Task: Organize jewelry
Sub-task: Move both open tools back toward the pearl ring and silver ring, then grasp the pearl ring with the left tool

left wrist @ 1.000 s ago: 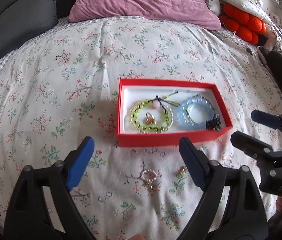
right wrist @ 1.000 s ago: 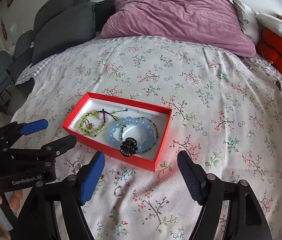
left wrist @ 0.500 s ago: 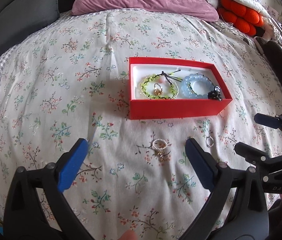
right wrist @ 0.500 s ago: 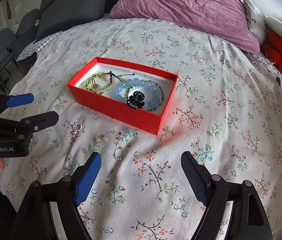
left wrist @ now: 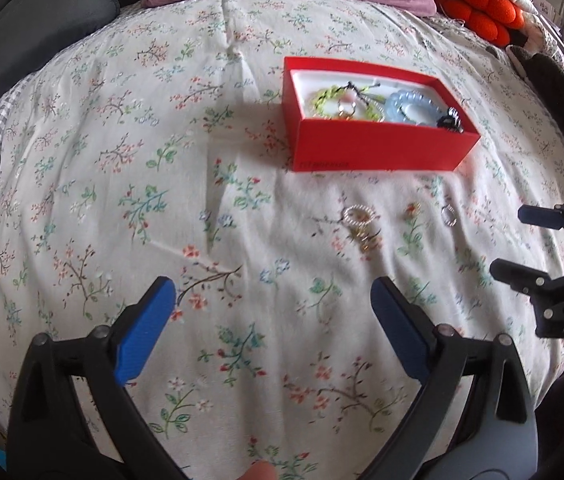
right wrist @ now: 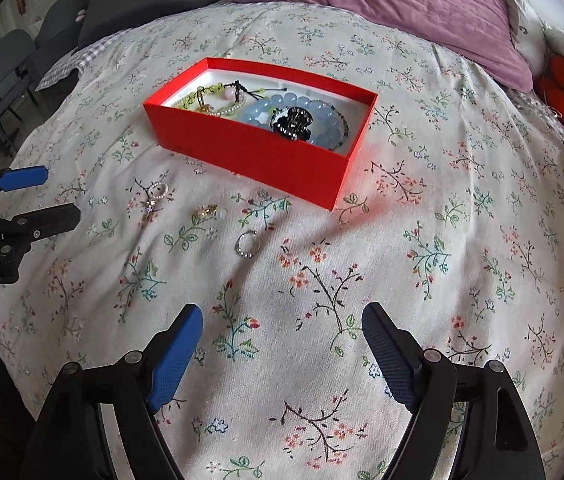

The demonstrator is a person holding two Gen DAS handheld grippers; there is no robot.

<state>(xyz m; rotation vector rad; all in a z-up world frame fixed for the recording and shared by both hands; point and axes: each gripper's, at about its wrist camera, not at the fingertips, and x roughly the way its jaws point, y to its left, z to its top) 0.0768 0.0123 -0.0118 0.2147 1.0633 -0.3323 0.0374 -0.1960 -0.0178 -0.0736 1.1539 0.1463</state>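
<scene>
A red box (left wrist: 378, 148) (right wrist: 265, 156) sits on the floral bedspread. It holds a green bead bracelet (right wrist: 201, 98), a blue bead bracelet (right wrist: 282, 110) and a black hair clip (right wrist: 292, 122). On the cloth in front of the box lie a pearl ring (left wrist: 357, 214) (right wrist: 157, 190), a small gold piece (right wrist: 206, 211) and a silver ring (left wrist: 448, 216) (right wrist: 247, 243). My left gripper (left wrist: 271, 304) is open and empty, well short of the rings. My right gripper (right wrist: 282, 324) is open and empty, below the silver ring.
A purple pillow (right wrist: 394, 4) and dark grey cushions (left wrist: 21, 12) lie at the head of the bed. Orange cushions (left wrist: 478, 4) are at the far right. Grey chairs (right wrist: 5, 64) stand off the bed's left side.
Both grippers have pulled back from the red box and stayed open. The box now looks farther away, and the loose rings on the cloth have come into fuller view.
</scene>
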